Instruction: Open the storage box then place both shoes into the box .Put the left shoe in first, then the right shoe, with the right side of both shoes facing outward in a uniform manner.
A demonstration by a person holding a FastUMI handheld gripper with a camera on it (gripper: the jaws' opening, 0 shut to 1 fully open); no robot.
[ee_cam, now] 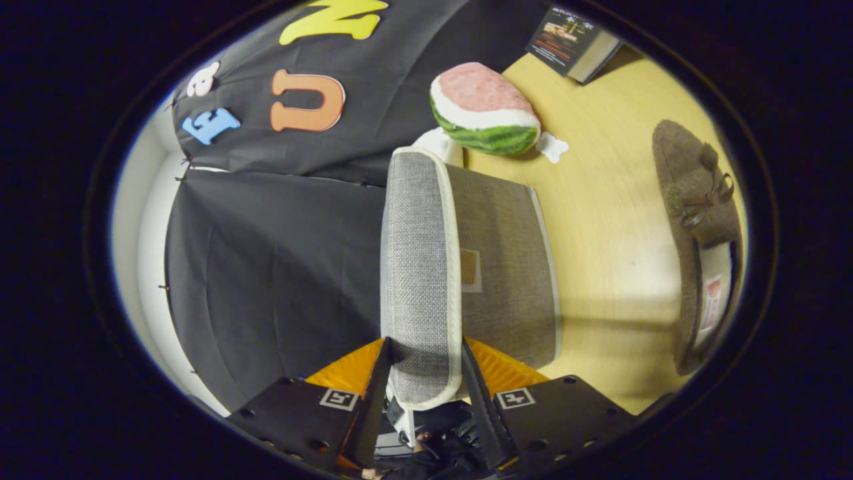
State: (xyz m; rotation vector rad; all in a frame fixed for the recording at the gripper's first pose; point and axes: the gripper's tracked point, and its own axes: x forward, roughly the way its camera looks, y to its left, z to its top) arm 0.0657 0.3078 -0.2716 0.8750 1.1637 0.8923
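Observation:
The grey fabric storage box (506,267) stands on the wooden table just beyond my fingers, a small label pocket on the side facing me. Its lid (416,253), grey weave with cream trim, reaches back to me, and my gripper (425,347) is shut on the lid's near edge, one finger on each face. I cannot tell how far the lid is lifted off the box. One brown fuzzy shoe (700,233) with a bow and a pale insole lies on the table off to the side of the box, apart from it.
A watermelon-slice plush (483,110) lies on the table (613,220) behind the box, with a small white piece (552,147) beside it. A book (573,40) rests further back. Black cloth wall (266,267) runs along the other side of the box.

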